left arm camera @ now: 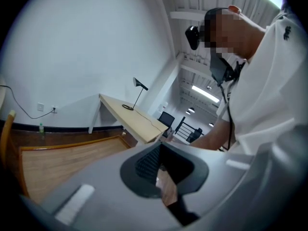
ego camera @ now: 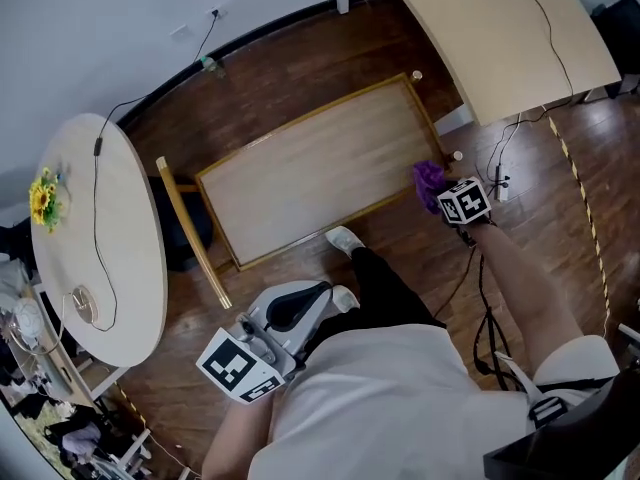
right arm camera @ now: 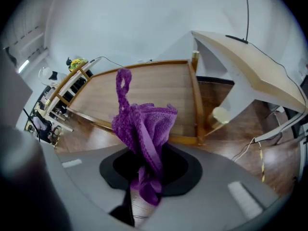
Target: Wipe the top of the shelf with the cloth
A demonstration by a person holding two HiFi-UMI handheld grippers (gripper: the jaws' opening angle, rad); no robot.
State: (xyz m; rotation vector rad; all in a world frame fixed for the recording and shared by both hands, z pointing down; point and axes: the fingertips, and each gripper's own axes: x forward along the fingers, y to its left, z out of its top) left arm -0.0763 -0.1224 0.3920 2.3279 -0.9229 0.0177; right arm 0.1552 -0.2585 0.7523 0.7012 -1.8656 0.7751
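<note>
- My right claw (right arm camera: 144, 170) is clamped on the purple cloth (right arm camera: 144, 124). The cloth bunches up out of the jaws, and one thin loop of it stands above the rest.
- From the head view, that claw (ego camera: 440, 190) holds the cloth (ego camera: 429, 179) at the right end of the shelf (ego camera: 320, 168), by its near corner. I cannot tell whether the cloth touches the wood.
- The shelf top (right arm camera: 154, 88) is a pale wooden board with a raised rim. It sits low on the dark wooden floor (ego camera: 300, 68), just ahead of my shoe (ego camera: 345, 238).
- My left claw (left arm camera: 161, 170) has its jaws together with nothing between them. Only a sliver of floor shows past the ribbed pad.
- That claw (ego camera: 300, 306) hangs close to my body, well apart from the shelf.
- A round white counter (ego camera: 120, 268) stands left of the shelf, with yellow flowers (ego camera: 43, 198) and a cable on it.
- A beige counter (ego camera: 500, 28) stands beyond the shelf's right end.
</note>
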